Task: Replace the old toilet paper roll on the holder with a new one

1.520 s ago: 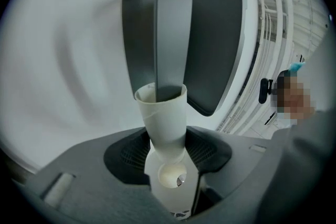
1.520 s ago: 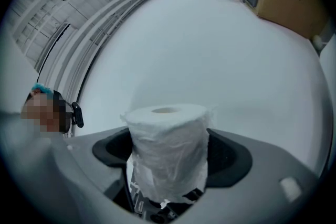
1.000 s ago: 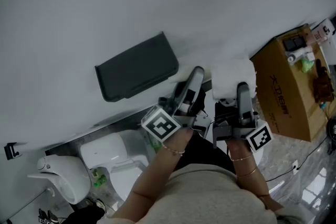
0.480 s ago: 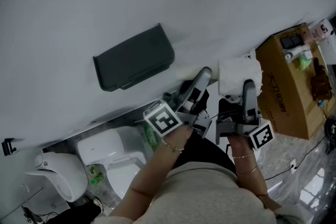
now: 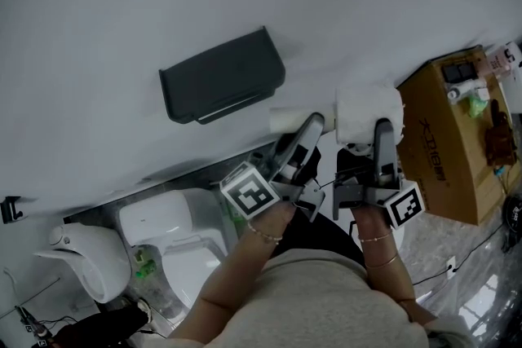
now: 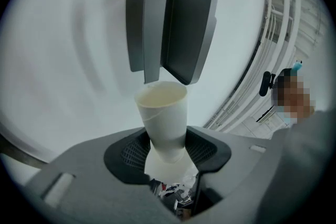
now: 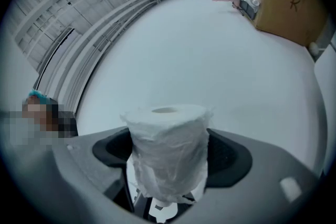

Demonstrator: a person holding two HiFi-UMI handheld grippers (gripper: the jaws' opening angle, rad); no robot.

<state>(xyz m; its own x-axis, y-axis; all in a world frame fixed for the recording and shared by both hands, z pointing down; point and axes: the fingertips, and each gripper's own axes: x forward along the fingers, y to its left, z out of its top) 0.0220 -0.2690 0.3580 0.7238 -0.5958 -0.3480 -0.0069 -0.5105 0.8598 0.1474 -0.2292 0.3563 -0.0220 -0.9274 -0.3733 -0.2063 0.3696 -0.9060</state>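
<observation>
While my left gripper [image 6: 168, 150] pinches the empty tube [image 6: 161, 110], my right gripper [image 7: 169, 162] clamps the wrapped roll [image 7: 166, 134]. Beyond the tube hangs the holder [image 6: 181, 29].

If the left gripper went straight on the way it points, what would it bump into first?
Its held cardboard tube would likely hit the dark holder, or the wall just beside it.

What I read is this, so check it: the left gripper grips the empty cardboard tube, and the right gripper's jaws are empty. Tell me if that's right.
Not quite. The right gripper is not empty: its jaws are closed on a full, plastic-wrapped toilet paper roll, as the right gripper view shows. The rest stands: the left gripper grips the empty cardboard tube.
</observation>
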